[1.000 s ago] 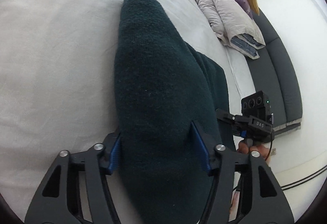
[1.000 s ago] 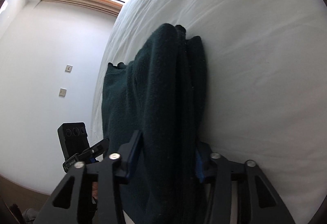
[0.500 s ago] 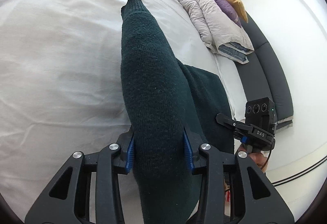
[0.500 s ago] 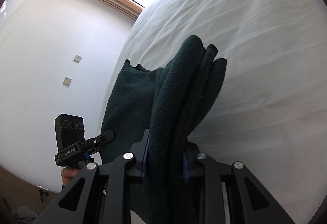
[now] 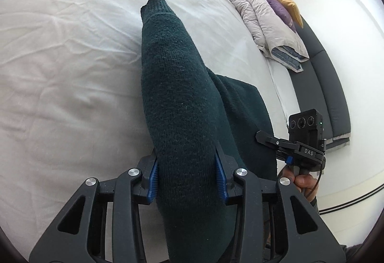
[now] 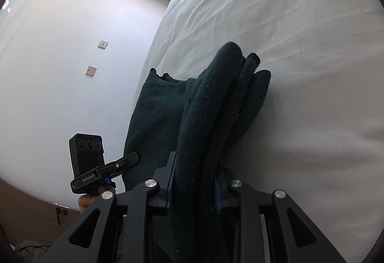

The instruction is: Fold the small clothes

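A dark green knitted sweater (image 5: 177,99) hangs between both grippers above a white bed (image 5: 60,75). My left gripper (image 5: 187,171) is shut on a thick fold of it, blue pads (image 5: 153,174) pressing each side; a sleeve cuff points away over the sheet. The right gripper (image 5: 276,143), held by a hand, shows at the right of this view. In the right wrist view my right gripper (image 6: 193,187) is shut on a bunched edge of the sweater (image 6: 216,104), whose folds rise ahead of the jaws. The left gripper (image 6: 115,167) appears at lower left.
A folded beige duvet (image 5: 264,20) with purple and yellow cushions lies at the bed's far right, beside a dark grey upholstered bench (image 5: 326,85). A white wall with two switch plates (image 6: 97,56) stands left of the bed, a window above.
Both grippers closed tighter on the sweater and drew it back across the bed, lifting it. More bare sheet shows ahead of the cuff and of the bunched folds.
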`<state>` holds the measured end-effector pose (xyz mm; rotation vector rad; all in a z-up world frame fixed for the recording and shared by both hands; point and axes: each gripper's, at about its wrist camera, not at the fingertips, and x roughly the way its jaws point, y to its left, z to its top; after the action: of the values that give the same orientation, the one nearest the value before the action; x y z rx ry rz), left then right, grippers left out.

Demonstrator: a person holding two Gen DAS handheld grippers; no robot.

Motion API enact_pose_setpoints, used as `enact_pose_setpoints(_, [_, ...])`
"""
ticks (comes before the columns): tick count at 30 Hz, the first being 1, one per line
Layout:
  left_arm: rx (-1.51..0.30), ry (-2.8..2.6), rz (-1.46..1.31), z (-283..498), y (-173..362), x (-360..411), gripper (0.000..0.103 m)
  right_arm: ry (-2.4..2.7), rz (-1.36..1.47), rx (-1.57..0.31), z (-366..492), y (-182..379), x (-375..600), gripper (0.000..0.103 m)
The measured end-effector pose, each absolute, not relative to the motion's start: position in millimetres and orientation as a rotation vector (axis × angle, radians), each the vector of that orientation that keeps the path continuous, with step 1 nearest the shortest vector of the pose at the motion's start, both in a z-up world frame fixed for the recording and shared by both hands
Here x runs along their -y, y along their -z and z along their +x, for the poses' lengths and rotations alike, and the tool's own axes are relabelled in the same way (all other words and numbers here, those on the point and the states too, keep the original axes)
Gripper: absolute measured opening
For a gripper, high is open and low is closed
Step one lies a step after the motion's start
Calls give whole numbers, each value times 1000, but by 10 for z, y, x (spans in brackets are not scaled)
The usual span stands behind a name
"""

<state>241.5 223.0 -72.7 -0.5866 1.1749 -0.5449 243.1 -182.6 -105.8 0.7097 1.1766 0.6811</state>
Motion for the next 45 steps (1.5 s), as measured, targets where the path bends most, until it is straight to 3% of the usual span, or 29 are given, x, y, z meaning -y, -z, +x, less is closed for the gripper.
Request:
enact_pose_setpoints(5, [-1167,528,-558,2370,935,-2211,37,-628,691,-1175,2334,1192,1816,28])
enact_pose_setpoints(8, [-1173,507,-600,2327,1157,-2262,47,-578,654,-1184,2320,1376,1840,40])
enact_pose_setpoints(14, [-1109,493,-592,2180,1177,-2352,53,-571,689,-1115,2236,1318,1907,50])
enact_pose_setpoints(17, [-998,423,-439,2053,813,-2312,56,-503,615,-1062,2101,1063,1967,59])
enact_pose_setpoints(19, [-878,354,-317,1863,468,-2289,77,-465,529,-1003,1974,822,1967,62])
enact_pose_setpoints(21, [-719,288,-212,1592,85,-2257,86,-413,423,-936,1806,545,1918,66])
enact_pose_setpoints(22, [-633,259,-168,1442,-96,-2226,98,-385,372,-890,1703,398,1894,69])
enact_pose_setpoints(23, [-565,224,-131,1309,-259,-2161,103,-365,326,-846,1602,260,1859,71])
enact_pose_setpoints(25, [-441,139,-70,1049,-522,-2026,103,-320,236,-741,1393,-22,1773,84])
enact_pose_setpoints(27, [-373,60,-9,841,-678,-1877,103,-272,180,-605,1161,-298,1680,103])
enact_pose_setpoints(29, [-349,26,48,688,-771,-1745,103,-221,144,-452,933,-539,1608,103])
enact_pose_setpoints(32, [-462,-43,139,666,-842,-1518,103,-158,34,-383,832,-797,1449,103])
enact_pose_setpoints(40, [-773,-11,33,753,-745,-1384,103,-128,55,-727,1099,-808,1339,103])
enact_pose_setpoints(45, [-845,-1,-20,882,-607,-1450,103,-112,94,-793,1031,-686,1320,103])
